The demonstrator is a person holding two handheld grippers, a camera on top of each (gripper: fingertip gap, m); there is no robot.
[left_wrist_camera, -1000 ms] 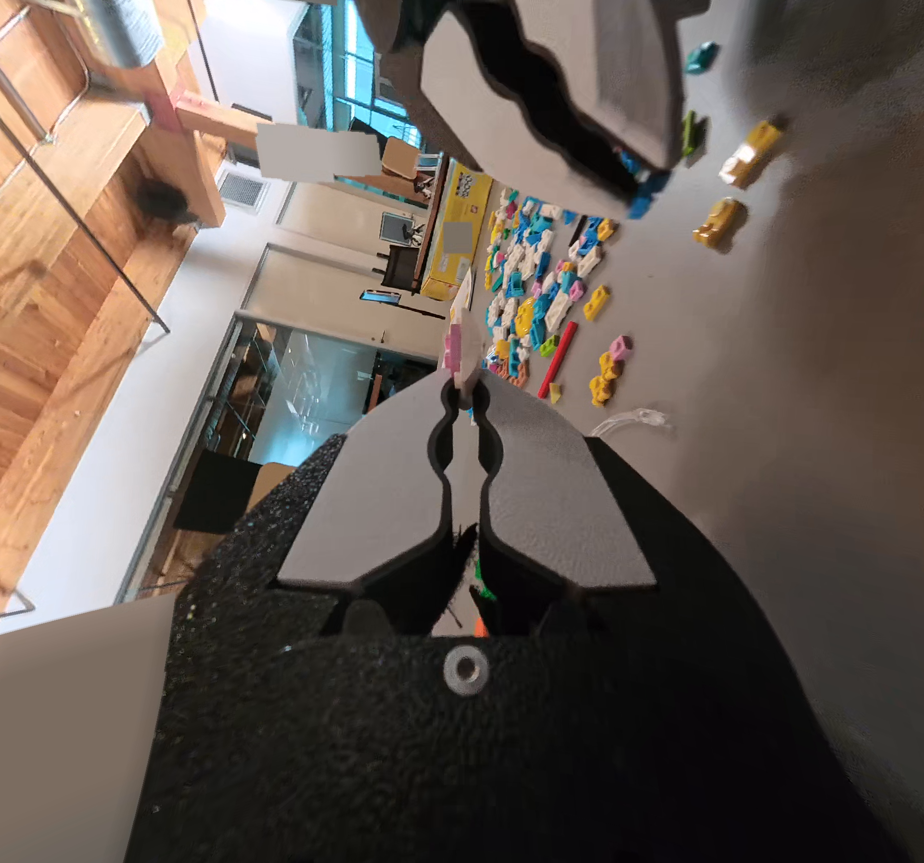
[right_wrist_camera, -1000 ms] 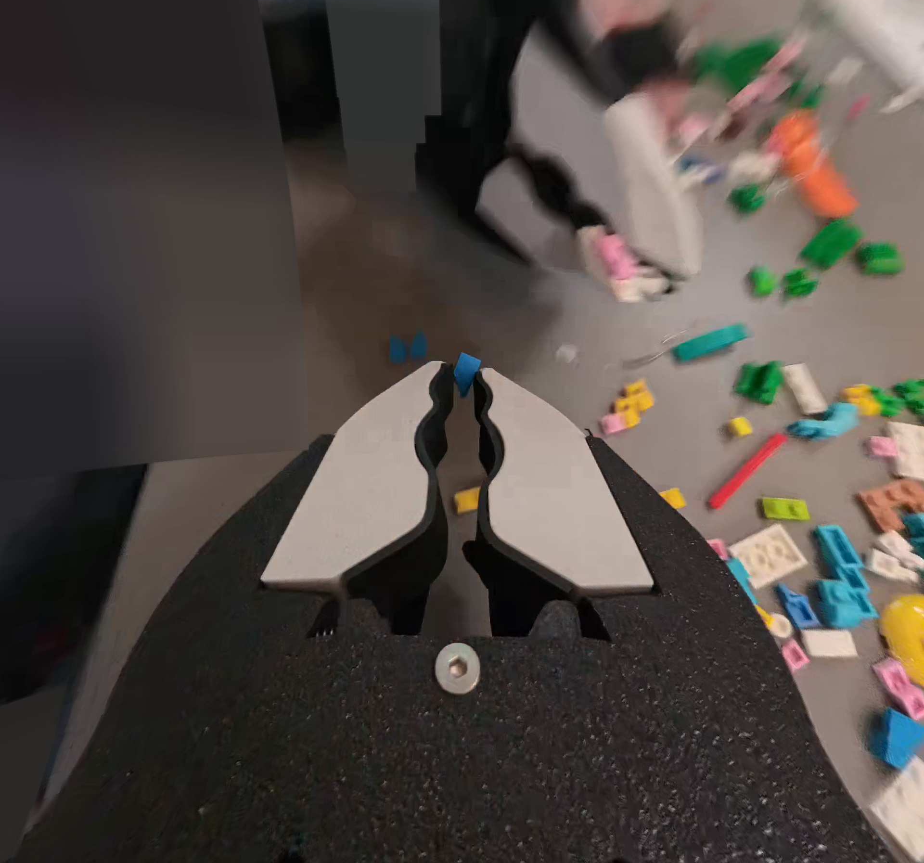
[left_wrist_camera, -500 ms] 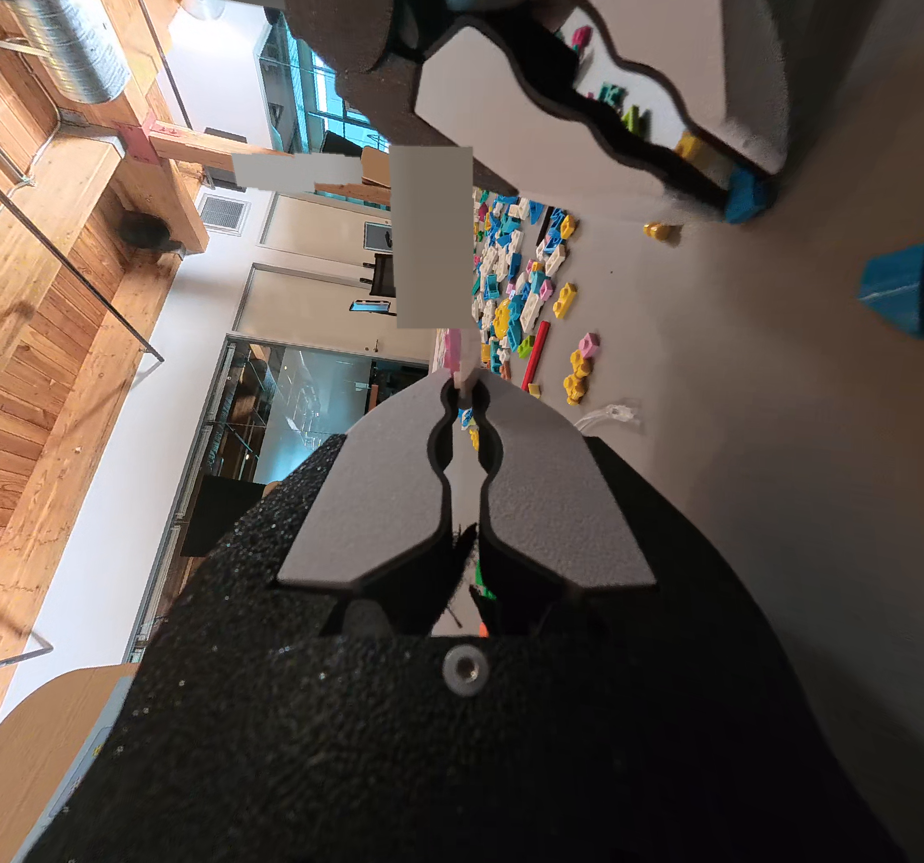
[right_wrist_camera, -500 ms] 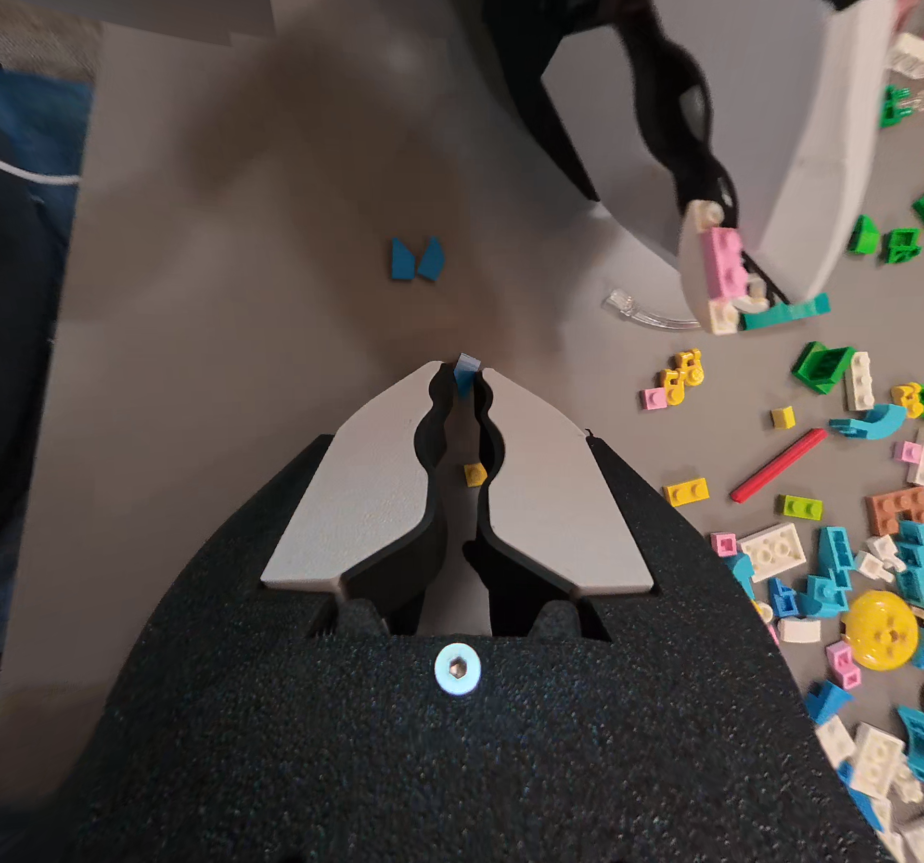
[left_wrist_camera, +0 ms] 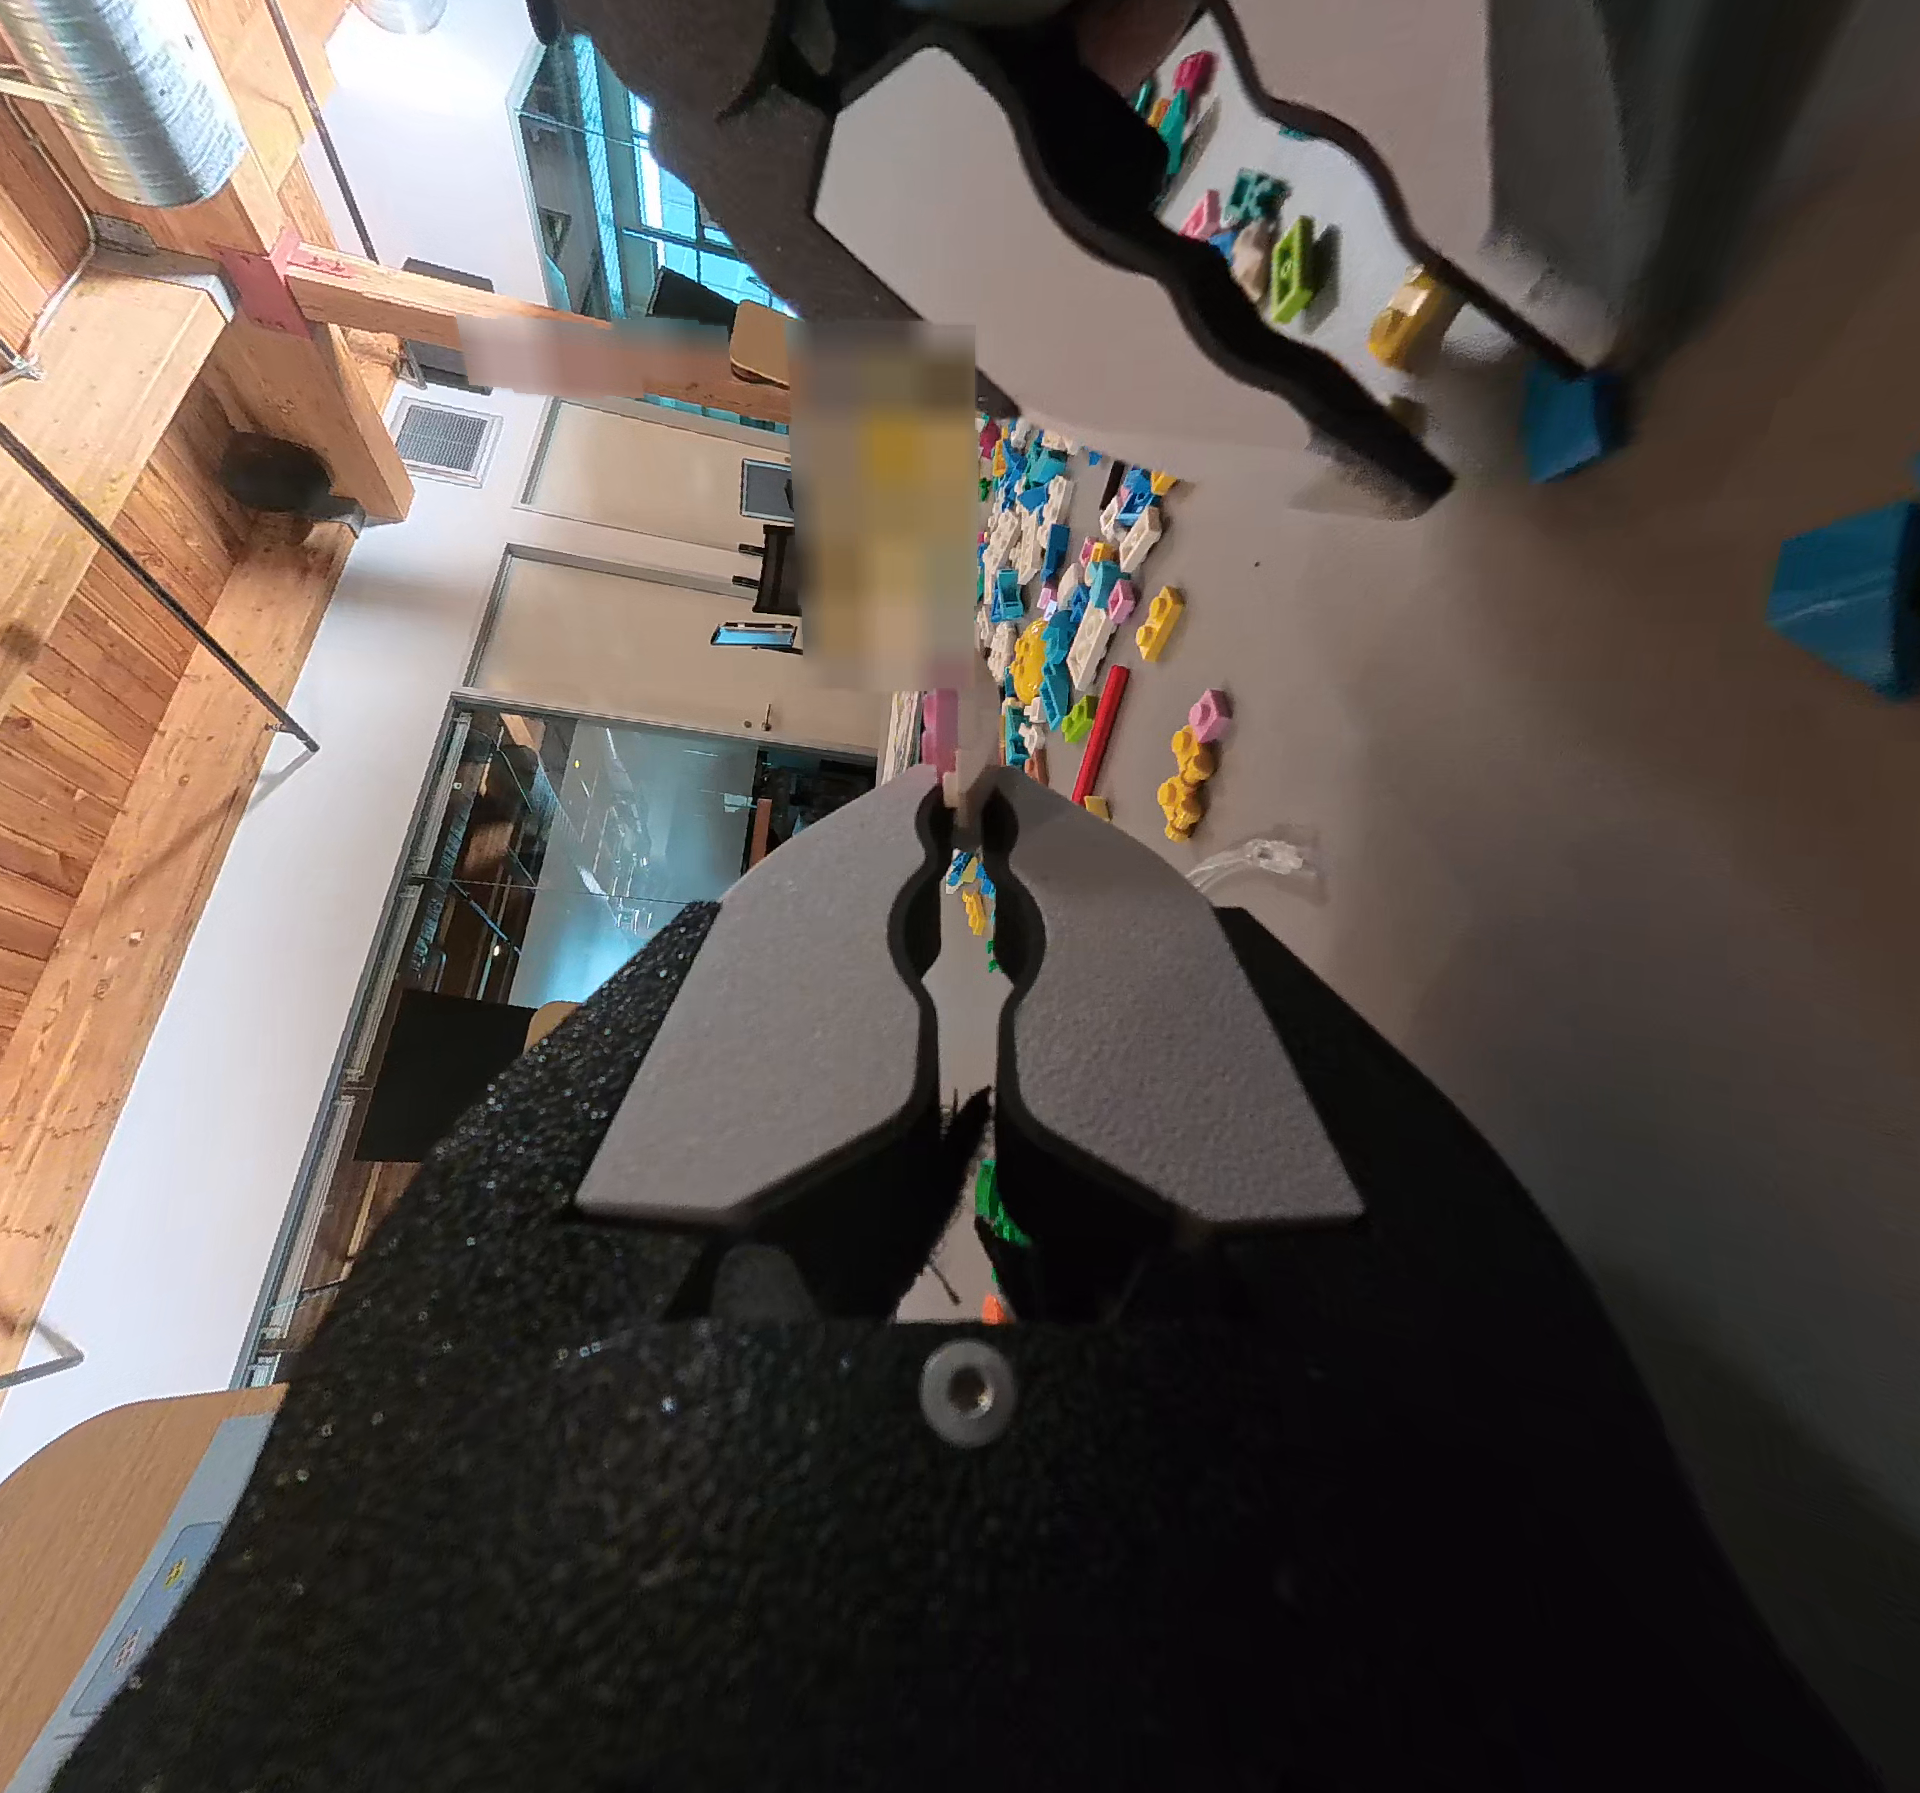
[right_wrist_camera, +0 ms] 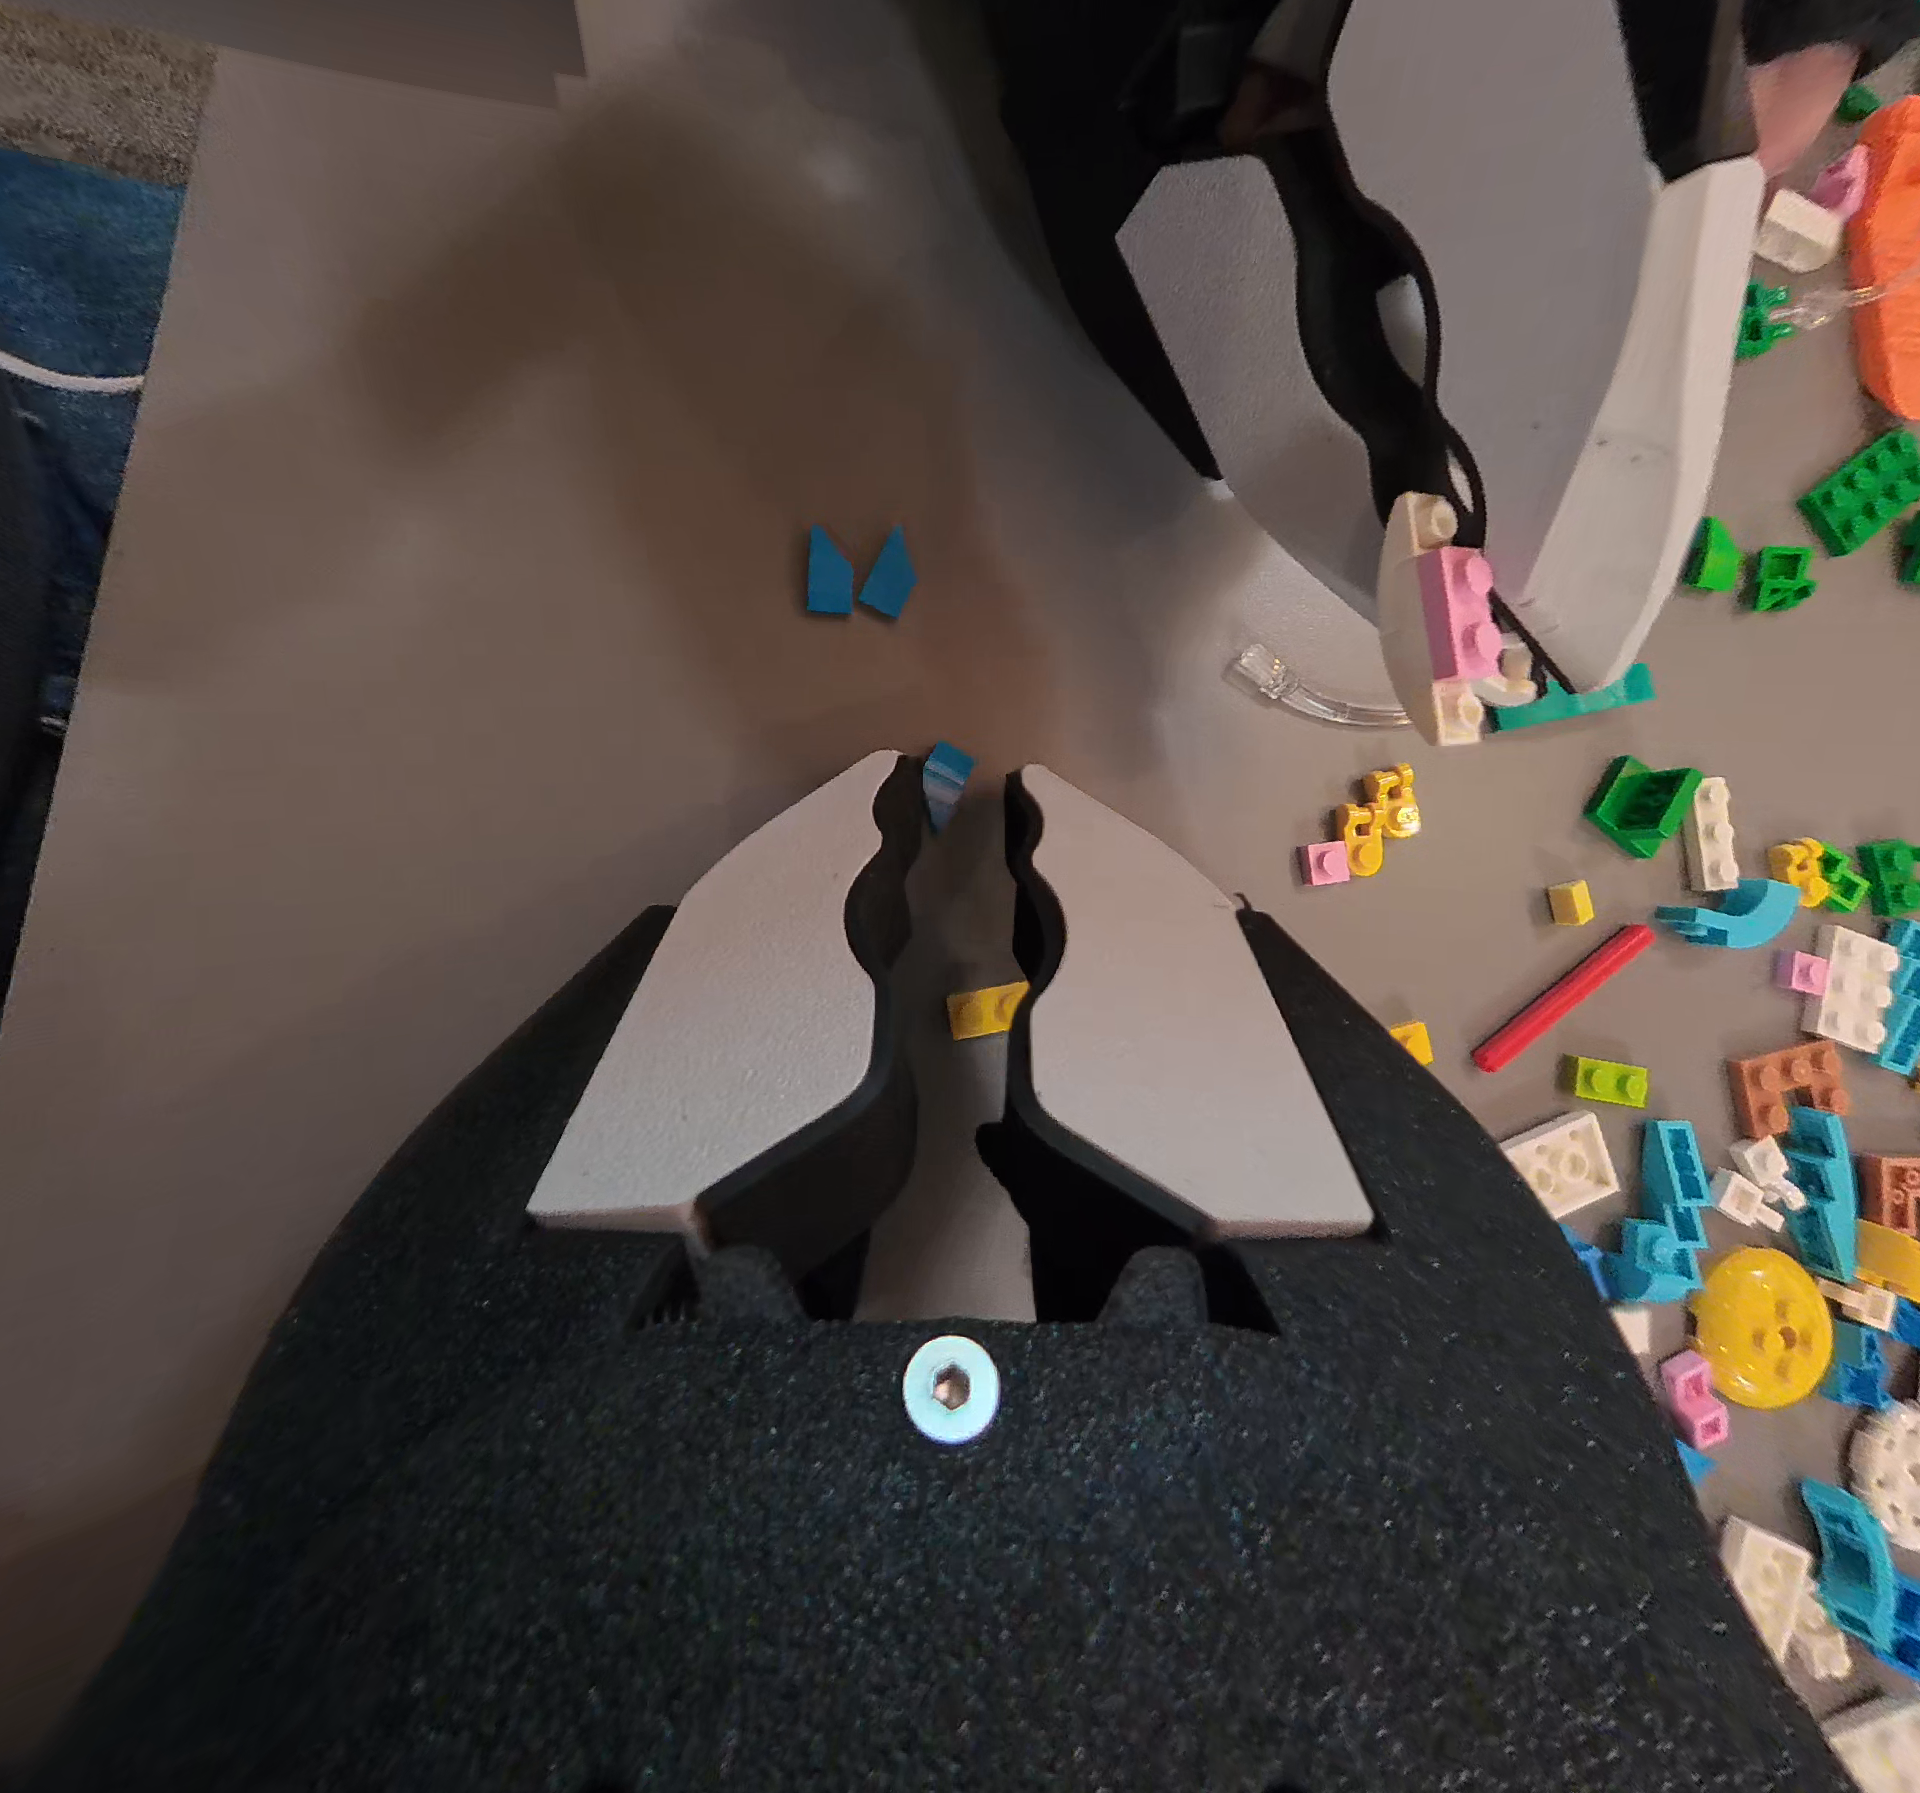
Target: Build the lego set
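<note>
Left gripper (left_wrist_camera: pixel 966 793) clamped on pink-and-white brick assembly (right_wrist_camera: pixel 1449 616), at 1 o'clock in right wrist view. Right gripper (right_wrist_camera: pixel 961 777) parted; small blue piece (right_wrist_camera: pixel 943 793) against left fingertip, contact with the other unclear. Two blue wedges (right_wrist_camera: pixel 860 571) on grey table (right_wrist_camera: pixel 520 704) at 12 o'clock. Loose bricks (right_wrist_camera: pixel 1766 1172) scattered at 3 o'clock.

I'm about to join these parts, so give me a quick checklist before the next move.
1. Left tool clamped on the small pink and white brick assembly: ok.
2. Right tool gripping the small blue wedge piece: not ok; its jaws stand apart and the piece touches one finger only.
3. Wedge resting on the grey table or hanging: cannot tell.
4. Two spare blue wedge tiles lying apart from the pile: ok.
</note>
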